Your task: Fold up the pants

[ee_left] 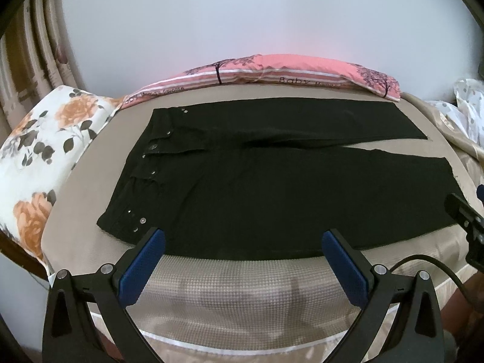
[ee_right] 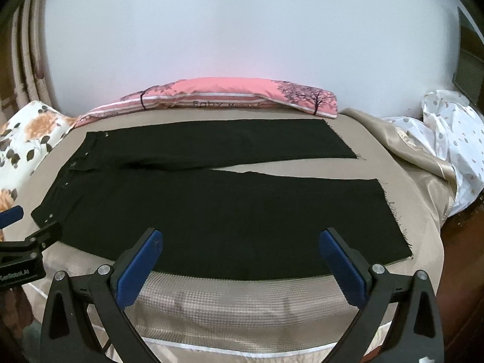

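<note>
Both grippers I'm holding are spread wide with nothing in them: left gripper (ee_left: 243, 243) near the waistband side, right gripper (ee_right: 241, 242) further toward the leg ends, each hovering just over the near edge of the pants. From my feed, biggest thing is the beige quilted bed cover (ee_left: 242, 296). On it the black denim pants (ee_right: 211, 211) lie flat and unfolded, waistband left, legs splayed right. Behind them sits a pink tree-print pillow (ee_right: 242, 93), plus a white floral pillow (ee_left: 45, 151) at left.
</note>
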A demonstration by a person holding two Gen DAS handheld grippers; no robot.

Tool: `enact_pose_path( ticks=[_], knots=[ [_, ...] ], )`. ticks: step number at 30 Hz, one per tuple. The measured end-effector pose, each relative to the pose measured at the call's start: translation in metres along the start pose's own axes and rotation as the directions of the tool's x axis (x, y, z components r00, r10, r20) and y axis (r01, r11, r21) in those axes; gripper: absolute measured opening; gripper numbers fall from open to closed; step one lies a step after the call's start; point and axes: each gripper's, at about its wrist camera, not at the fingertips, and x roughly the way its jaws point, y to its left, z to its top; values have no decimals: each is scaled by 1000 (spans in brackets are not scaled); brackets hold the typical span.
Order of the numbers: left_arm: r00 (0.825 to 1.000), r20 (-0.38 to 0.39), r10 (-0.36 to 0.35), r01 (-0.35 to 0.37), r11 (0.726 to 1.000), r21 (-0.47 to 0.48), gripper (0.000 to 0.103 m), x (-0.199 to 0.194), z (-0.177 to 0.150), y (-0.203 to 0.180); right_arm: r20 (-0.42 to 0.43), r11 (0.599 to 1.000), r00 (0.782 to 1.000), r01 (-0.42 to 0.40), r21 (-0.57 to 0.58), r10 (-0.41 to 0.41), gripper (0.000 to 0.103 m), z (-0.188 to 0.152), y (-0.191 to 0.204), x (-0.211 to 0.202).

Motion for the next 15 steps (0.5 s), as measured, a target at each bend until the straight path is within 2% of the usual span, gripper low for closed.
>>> enact_pose_path(
  ticks=[15],
  knots=[
    [999,-24,25,-25,1000,-17,103,6,-5,9,-13,999,1000,-23,-27,23,103,0,11,5]
  ],
)
